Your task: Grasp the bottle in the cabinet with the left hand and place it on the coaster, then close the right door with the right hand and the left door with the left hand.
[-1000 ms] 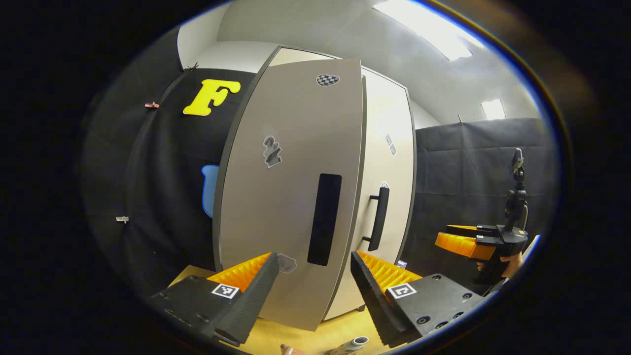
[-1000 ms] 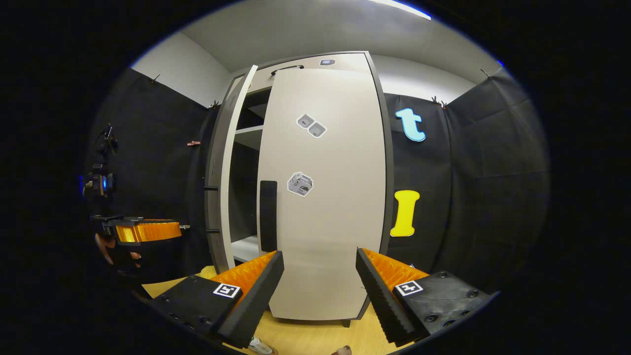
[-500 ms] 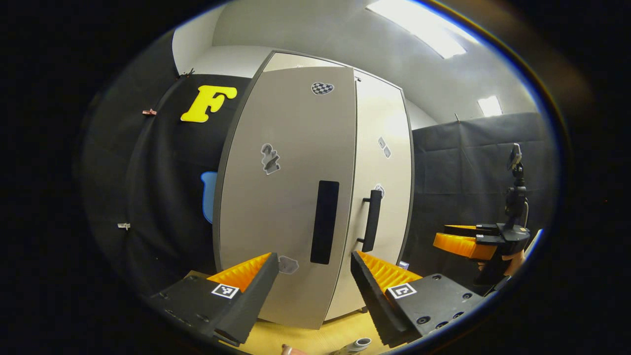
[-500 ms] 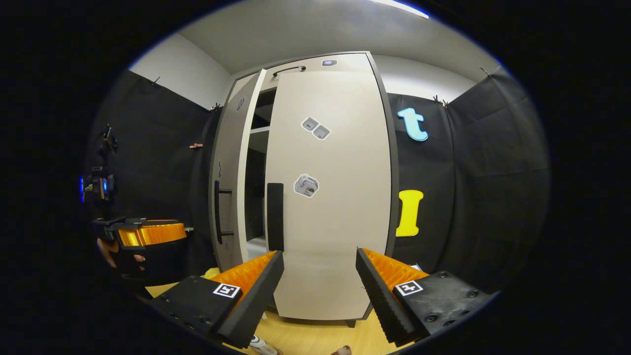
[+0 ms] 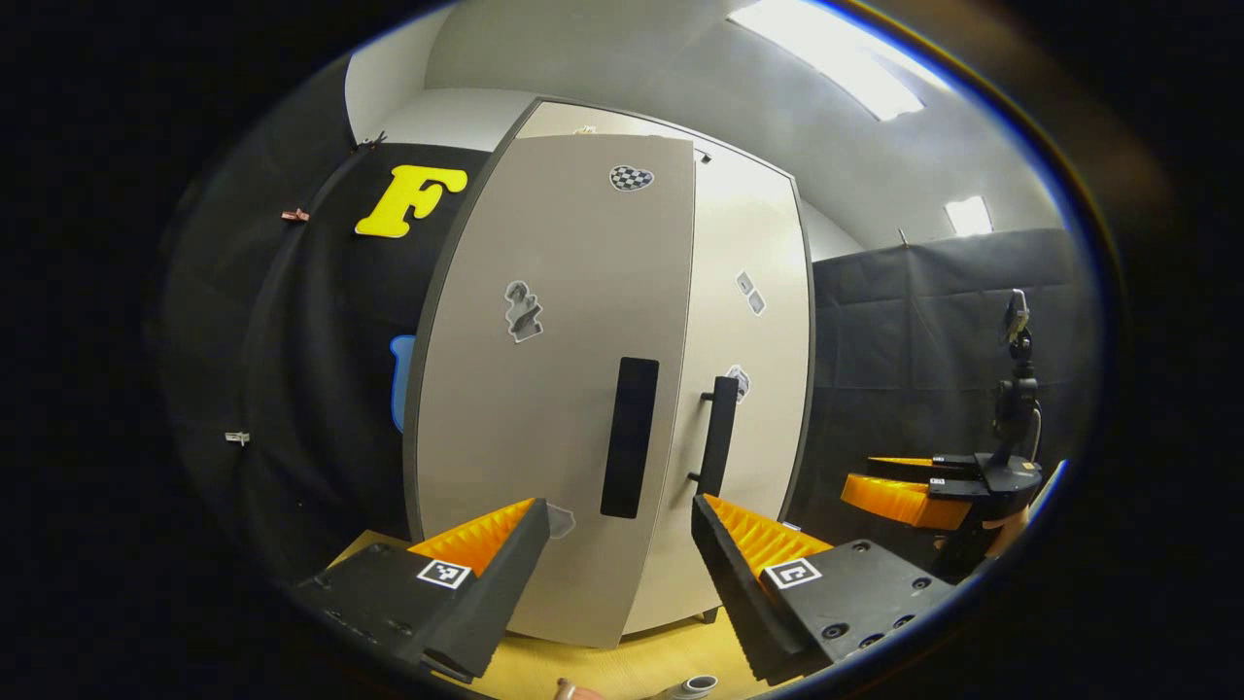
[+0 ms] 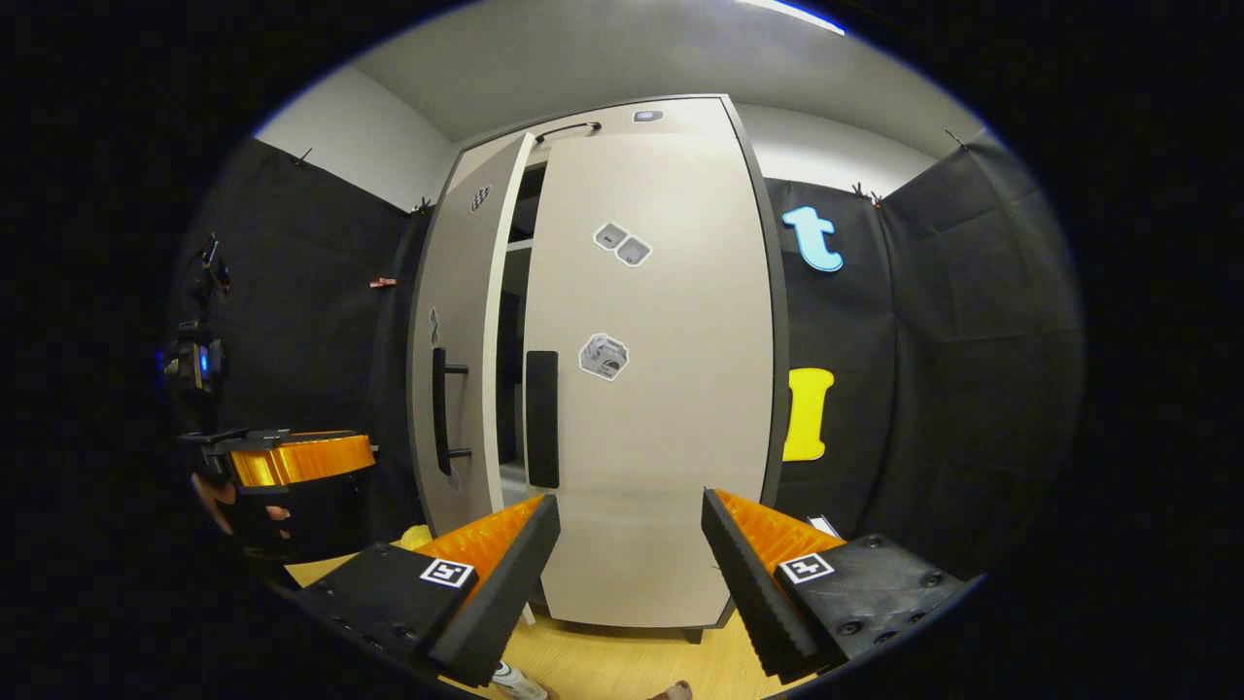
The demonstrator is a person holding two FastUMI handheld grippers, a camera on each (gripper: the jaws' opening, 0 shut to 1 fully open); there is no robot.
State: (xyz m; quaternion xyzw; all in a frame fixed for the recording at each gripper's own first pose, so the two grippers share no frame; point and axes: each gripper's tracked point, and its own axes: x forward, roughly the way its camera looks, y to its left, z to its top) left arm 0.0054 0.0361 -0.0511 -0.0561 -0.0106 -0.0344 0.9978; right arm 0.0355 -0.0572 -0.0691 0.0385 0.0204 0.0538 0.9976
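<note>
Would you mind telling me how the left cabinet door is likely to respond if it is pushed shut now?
The left door looks like a stiff flat panel, so it should swing as one piece. It stands only slightly ajar beside the right door, so a light push probably suffices. Its smooth face may let a tool slide.

Your left gripper view: ceiling light panel (image 5: 826, 60) overexposed, second panel (image 5: 969, 215) also blown out. Glare washes upper part of right door (image 5: 753, 321); left door (image 5: 554, 389) evenly lit, matte. Your right gripper view: dimmer, light strip (image 6: 787, 15) clipped at top edge. Cabinet interior (image 6: 513, 321) in deep shadow. Booth wall cloth (image 6: 923, 369) near black, little detail. Both views: strong fisheye bowing of cabinet edges, darkening toward rim. Focus sharp on centre; bottle top (image 5: 695, 686) at lower rim cut off, soft.
</note>
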